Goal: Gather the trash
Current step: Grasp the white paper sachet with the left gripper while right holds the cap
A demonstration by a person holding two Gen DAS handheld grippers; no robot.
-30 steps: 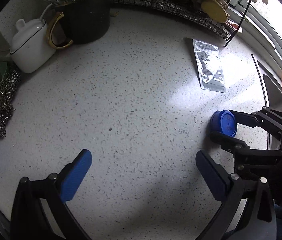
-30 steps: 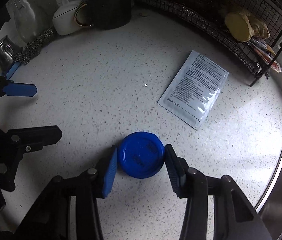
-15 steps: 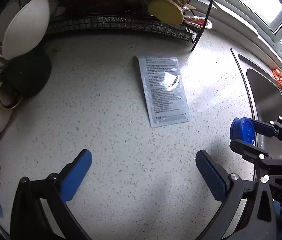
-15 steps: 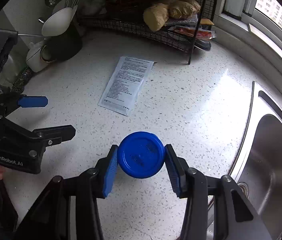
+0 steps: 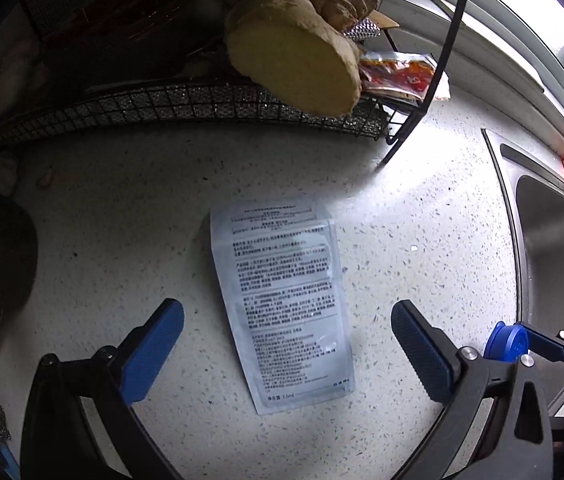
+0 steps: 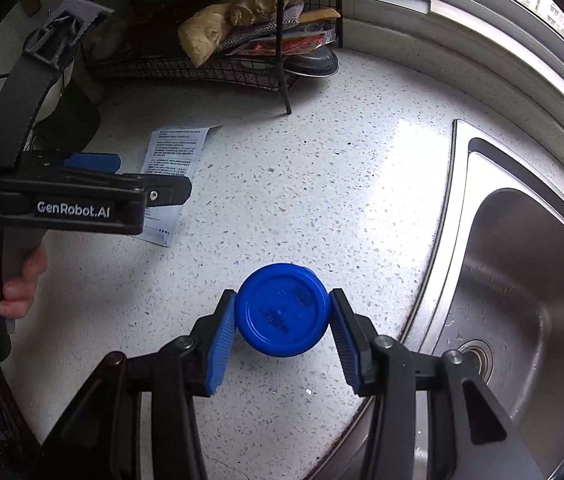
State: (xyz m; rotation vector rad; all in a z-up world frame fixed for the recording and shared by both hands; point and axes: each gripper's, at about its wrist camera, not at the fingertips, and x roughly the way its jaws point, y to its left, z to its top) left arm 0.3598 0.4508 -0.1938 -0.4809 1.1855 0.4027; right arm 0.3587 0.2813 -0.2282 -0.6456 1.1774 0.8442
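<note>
Speckled white worktop [image 5: 129, 240] carries a flat pale sachet [image 5: 282, 304] printed with dense dark text, lying lengthwise between the two blue pads of the left claw [image 5: 288, 344]. That claw stands wide apart, its pads clear of the sachet on either side and nothing held between them. In the right wrist view the same sachet [image 6: 175, 160] lies partly hidden behind the left claw [image 6: 141, 178], whose black body reads "GenRobot.AI" and is gripped by a bare hand [image 6: 5, 276] at the left edge.

The right claw [image 6: 282, 332] is closed on a round blue cap [image 6: 282, 310], one blue pad pressed to each side of its rim, the cap's flat face turned to the camera and held above the worktop [image 6: 322, 184] near the edge of the steel sink [image 6: 522, 280]. From the left wrist view the cap [image 5: 508, 340] shows edge-on at the far right, pinched in the right claw [image 5: 518, 344] beside the sink [image 5: 546, 240].

Behind the sachet stands a black wire rack [image 5: 201, 100] holding a large piece of ginger [image 5: 294, 52] and a red packet [image 5: 398, 74].
</note>
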